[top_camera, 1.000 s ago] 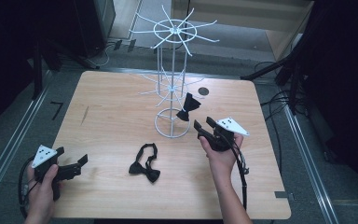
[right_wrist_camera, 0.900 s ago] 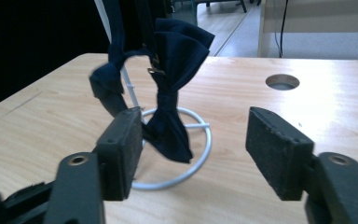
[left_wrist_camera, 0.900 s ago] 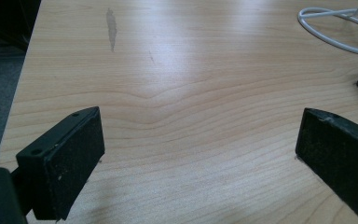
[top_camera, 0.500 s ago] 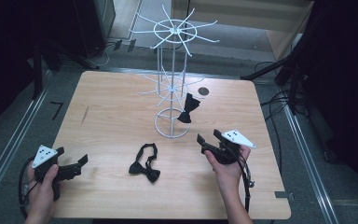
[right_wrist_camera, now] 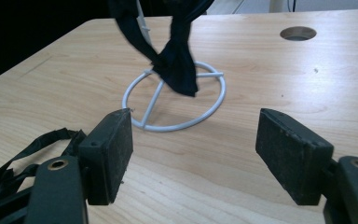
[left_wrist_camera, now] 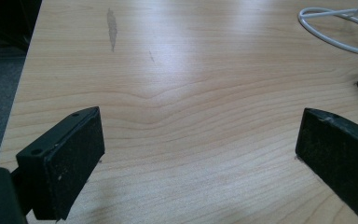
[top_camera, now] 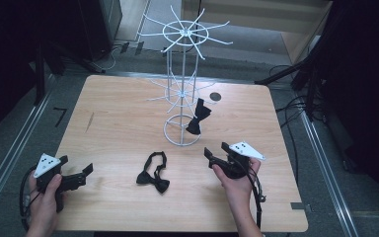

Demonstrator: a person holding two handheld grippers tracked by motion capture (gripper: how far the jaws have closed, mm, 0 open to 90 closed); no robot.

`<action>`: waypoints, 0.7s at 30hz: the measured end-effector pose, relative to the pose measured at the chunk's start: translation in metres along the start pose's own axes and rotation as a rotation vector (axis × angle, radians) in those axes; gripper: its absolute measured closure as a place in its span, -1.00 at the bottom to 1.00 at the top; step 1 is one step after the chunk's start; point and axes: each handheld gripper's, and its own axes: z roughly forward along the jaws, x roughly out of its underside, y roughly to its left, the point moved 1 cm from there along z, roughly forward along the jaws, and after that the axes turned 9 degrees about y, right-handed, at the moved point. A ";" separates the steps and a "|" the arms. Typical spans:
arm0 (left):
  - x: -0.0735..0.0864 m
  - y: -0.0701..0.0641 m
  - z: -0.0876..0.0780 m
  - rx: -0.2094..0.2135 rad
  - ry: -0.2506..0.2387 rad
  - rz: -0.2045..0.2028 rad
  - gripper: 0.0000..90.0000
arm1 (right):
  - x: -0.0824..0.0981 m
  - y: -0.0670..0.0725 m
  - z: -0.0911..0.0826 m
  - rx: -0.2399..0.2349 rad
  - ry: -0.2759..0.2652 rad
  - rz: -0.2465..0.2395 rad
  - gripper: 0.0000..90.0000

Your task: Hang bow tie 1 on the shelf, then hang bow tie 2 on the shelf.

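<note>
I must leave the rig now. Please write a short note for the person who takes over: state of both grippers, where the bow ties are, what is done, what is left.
Left gripper: open, empty, low over the table at its near left.
Right gripper: open, empty; its jaws have just been opening, nothing between them. It is near the wire stand, at its near right.
Done: one bow tie hangs on the stand's lower arms.
Left: second bow tie lies flat on the table between the grippers; it probably goes on the stand next.

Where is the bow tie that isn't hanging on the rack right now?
In the high view, the loose bow tie lies flat on the table near its front edge, in front of the white wire rack, between the left tongs and right tongs.
</note>
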 end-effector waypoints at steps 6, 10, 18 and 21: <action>0.000 -0.001 0.000 -0.006 0.000 0.004 -0.97 | 0.006 0.009 0.010 -0.020 0.024 -0.005 -0.36; 0.000 -0.001 0.000 -0.006 -0.001 0.002 -0.97 | 0.008 0.018 0.014 -0.039 0.036 -0.024 -0.35; 0.000 -0.001 0.001 -0.005 -0.003 0.004 -0.97 | 0.013 0.029 0.022 -0.061 0.060 -0.033 -0.31; 0.000 -0.001 0.001 -0.006 -0.004 0.004 -0.97 | 0.014 0.035 0.024 -0.079 0.061 -0.038 -0.30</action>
